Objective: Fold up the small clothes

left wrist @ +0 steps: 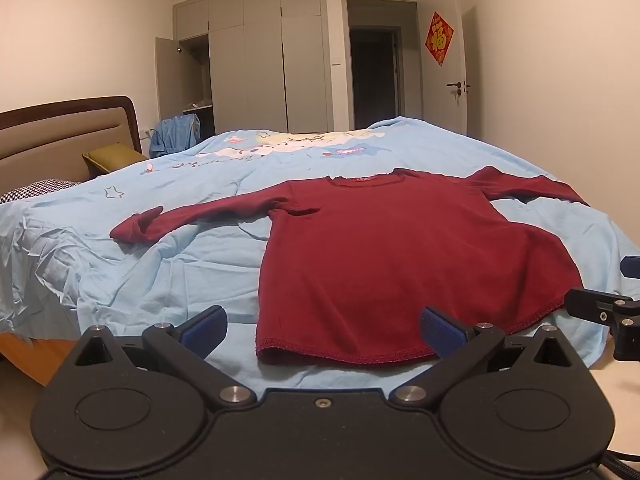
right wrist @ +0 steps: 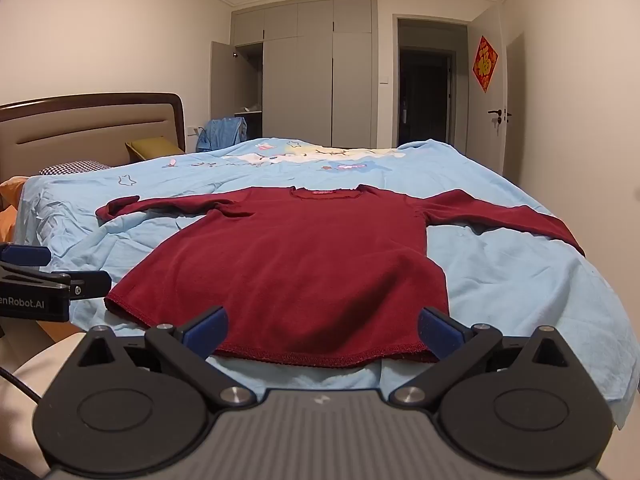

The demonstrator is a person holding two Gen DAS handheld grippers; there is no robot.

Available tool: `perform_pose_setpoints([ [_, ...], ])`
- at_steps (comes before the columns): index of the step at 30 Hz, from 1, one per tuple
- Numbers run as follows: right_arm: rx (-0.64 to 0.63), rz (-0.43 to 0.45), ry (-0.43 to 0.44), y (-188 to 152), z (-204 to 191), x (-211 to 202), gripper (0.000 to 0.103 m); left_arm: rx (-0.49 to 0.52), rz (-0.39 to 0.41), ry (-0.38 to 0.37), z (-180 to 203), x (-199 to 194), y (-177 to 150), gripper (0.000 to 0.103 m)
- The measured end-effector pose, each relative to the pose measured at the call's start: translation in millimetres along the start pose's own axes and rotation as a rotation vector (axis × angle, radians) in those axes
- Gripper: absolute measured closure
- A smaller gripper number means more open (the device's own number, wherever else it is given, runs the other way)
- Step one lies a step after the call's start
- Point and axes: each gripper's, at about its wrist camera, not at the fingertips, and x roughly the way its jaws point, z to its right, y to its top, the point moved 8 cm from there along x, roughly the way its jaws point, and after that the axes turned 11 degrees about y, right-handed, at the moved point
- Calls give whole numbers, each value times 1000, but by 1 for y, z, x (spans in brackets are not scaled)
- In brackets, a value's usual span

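We see a small dark-red long-sleeved knit shirt [left wrist: 400, 256] spread flat, front down or up we cannot tell, on a light-blue cartoon-print bedsheet [left wrist: 120, 280], both sleeves stretched out to the sides, neckline with a red label away from us and the stitched hem toward us near the bed's edge. Our left gripper [left wrist: 322, 330], black with blue-padded fingers [left wrist: 208, 328], is spread wide and holds nothing; it hangs just short of the hem, with its right pad in front of the shirt's lower edge in the left wrist view. Our right gripper [right wrist: 322, 330], same black build with blue pads [right wrist: 438, 330], is also spread wide and empty, framing the hem's middle from just beside the bed edge. In the right wrist view the left gripper shows at the far left edge, near the shirt's left hem corner but apart from it. Further back: a brown-framed padded beige headboard [left wrist: 60, 136] at left, an olive-green cushion [left wrist: 114, 158], a grey built-in wardrobe [left wrist: 264, 60] with one door open, a dark open doorway [left wrist: 374, 72], and a red diamond-shaped paper decoration [left wrist: 439, 38] on the white door.
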Motion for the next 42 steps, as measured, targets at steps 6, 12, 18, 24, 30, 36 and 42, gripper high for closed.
perform_pose_setpoints([
  [6, 2, 0, 0, 0, 0, -1, 0, 1, 1, 0, 0, 0, 0, 1],
  [12, 2, -1, 0, 0, 0, -1, 0, 0, 1, 1, 0, 0, 0, 1],
  [18, 3, -1, 0, 0, -1, -1, 0, 0, 2, 1, 0, 0, 0, 1],
  [24, 3, -2, 0, 0, -1, -1, 0, 1, 2, 0, 0, 0, 0, 1],
  [30, 3, -2, 0, 0, -2, -1, 0, 0, 3, 1, 0, 0, 0, 1],
  [36, 3, -3, 0, 0, -2, -1, 0, 1, 3, 1, 0, 0, 0, 1],
  [42, 4, -3, 1, 0, -2, -1, 0, 0, 3, 1, 0, 0, 0, 1],
])
